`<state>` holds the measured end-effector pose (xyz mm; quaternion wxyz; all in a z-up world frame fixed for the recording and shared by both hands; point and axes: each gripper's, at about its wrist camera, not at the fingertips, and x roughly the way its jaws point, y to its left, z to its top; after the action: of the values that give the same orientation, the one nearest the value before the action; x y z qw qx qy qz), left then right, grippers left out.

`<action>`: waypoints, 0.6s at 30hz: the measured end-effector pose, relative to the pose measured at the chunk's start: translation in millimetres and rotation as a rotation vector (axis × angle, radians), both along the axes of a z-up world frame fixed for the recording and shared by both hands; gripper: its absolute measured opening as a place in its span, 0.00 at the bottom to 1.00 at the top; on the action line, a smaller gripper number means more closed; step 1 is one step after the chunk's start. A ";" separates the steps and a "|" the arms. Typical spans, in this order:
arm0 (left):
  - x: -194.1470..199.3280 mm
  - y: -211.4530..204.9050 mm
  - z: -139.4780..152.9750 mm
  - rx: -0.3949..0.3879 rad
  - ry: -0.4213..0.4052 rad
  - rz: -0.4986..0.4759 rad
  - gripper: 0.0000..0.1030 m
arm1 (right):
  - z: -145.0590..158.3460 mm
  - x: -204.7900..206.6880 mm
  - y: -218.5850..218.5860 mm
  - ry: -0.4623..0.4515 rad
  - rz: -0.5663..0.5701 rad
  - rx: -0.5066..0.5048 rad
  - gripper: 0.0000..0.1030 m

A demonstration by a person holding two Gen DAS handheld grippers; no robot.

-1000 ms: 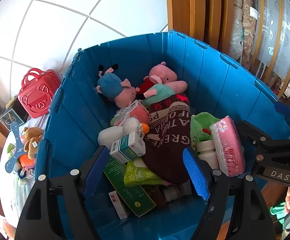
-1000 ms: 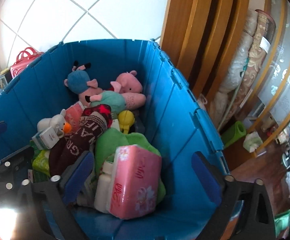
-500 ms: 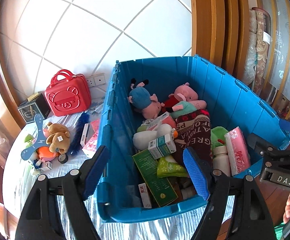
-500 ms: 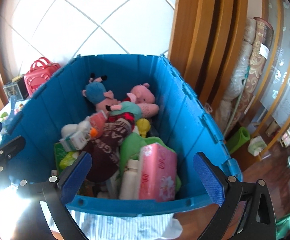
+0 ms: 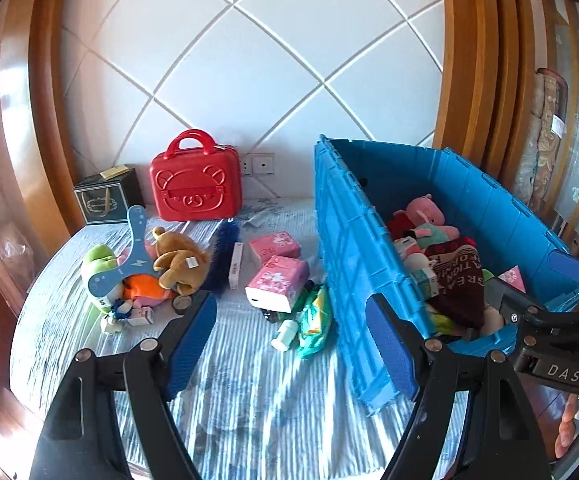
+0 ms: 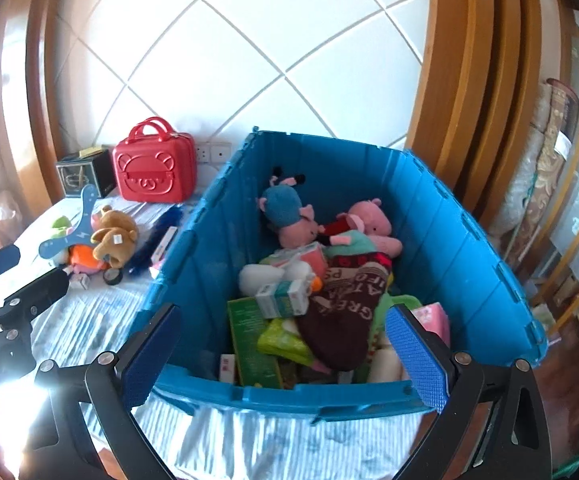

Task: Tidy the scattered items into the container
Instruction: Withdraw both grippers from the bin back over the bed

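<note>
The blue crate (image 5: pixel 353 248) stands on the striped cloth at the right, holding plush pigs (image 6: pixel 365 220), a dark sock (image 6: pixel 341 312), boxes and packs. Scattered left of it lie two pink tissue packs (image 5: pixel 275 280), a green pouch (image 5: pixel 311 320), a small white bottle (image 5: pixel 283 330), a brown plush bear (image 5: pixel 179 264), a blue boomerang (image 5: pixel 129 256) and a dark blue brush (image 5: pixel 221 256). My left gripper (image 5: pixel 291 344) is open and empty above the cloth, near the crate's left wall. My right gripper (image 6: pixel 281 356) is open and empty over the crate's near rim (image 6: pixel 289 398).
A red bear-face case (image 5: pixel 195 184) and a dark gift box (image 5: pixel 107 200) stand at the back by the tiled wall. Wooden frames rise on both sides. The table edge curves along the left and front. Rolled rugs (image 6: pixel 545 168) stand at the right.
Both grippers have pulled back and up out of the crate. The left one has swung left, bringing the scattered items on the cloth into view. Both stay open and empty.
</note>
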<state>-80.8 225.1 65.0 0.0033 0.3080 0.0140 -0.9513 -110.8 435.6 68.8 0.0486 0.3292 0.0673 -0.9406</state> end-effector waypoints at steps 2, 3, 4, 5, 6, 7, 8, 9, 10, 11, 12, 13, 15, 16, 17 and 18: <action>7.2 -32.4 -4.0 0.001 0.002 0.014 0.75 | 1.4 6.0 -30.9 0.000 0.007 0.003 1.00; 10.3 -48.1 -6.8 -0.001 -0.001 0.021 0.75 | 1.8 9.2 -47.1 0.001 0.012 0.006 1.00; 13.1 -63.3 -10.0 -0.004 -0.006 0.027 0.75 | 1.7 13.1 -63.9 0.004 0.016 0.008 1.00; 16.0 -78.1 -13.2 -0.008 -0.011 0.033 0.75 | 1.2 17.1 -80.8 0.004 0.023 0.007 1.00; 18.4 -92.4 -16.5 -0.011 -0.018 0.038 0.75 | 0.2 20.5 -96.6 0.003 0.033 0.003 1.00; 20.5 -106.3 -19.9 -0.012 -0.026 0.044 0.75 | -1.2 23.9 -112.0 0.002 0.043 -0.002 1.00; 22.6 -119.1 -23.1 -0.011 -0.034 0.051 0.75 | -3.2 27.3 -126.9 0.001 0.049 -0.006 1.00; 24.1 -131.8 -26.2 -0.008 -0.045 0.062 0.75 | -5.8 30.0 -140.5 -0.002 0.055 -0.011 1.00; 26.1 -143.2 -29.2 -0.004 -0.056 0.071 0.75 | -8.9 31.5 -153.7 -0.012 0.064 -0.016 1.00; 27.3 -154.1 -32.1 0.001 -0.066 0.078 0.75 | -12.0 32.1 -165.3 -0.024 0.072 -0.018 1.00; 28.6 -164.3 -34.8 0.005 -0.074 0.085 0.75 | -15.1 32.4 -175.8 -0.036 0.078 -0.016 1.00; 30.4 -173.2 -37.4 0.010 -0.078 0.093 0.75 | -18.4 32.4 -186.1 -0.048 0.083 -0.012 1.00; 30.5 -190.8 -43.4 0.025 -0.088 0.113 0.75 | -24.3 30.2 -203.0 -0.070 0.093 -0.005 1.00; 30.2 -199.1 -46.8 0.034 -0.093 0.123 0.75 | -27.8 29.8 -210.5 -0.079 0.096 -0.002 1.00; 29.3 -206.8 -50.6 0.041 -0.099 0.131 0.75 | -31.3 28.4 -217.0 -0.089 0.101 0.004 1.00; 28.2 -213.9 -54.5 0.047 -0.106 0.138 0.75 | -34.5 26.8 -222.9 -0.098 0.106 0.008 1.00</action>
<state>-52.6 11.1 10.5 0.0626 0.3561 0.0571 -0.9306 -84.0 212.7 34.3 0.1005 0.3708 0.0861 -0.9192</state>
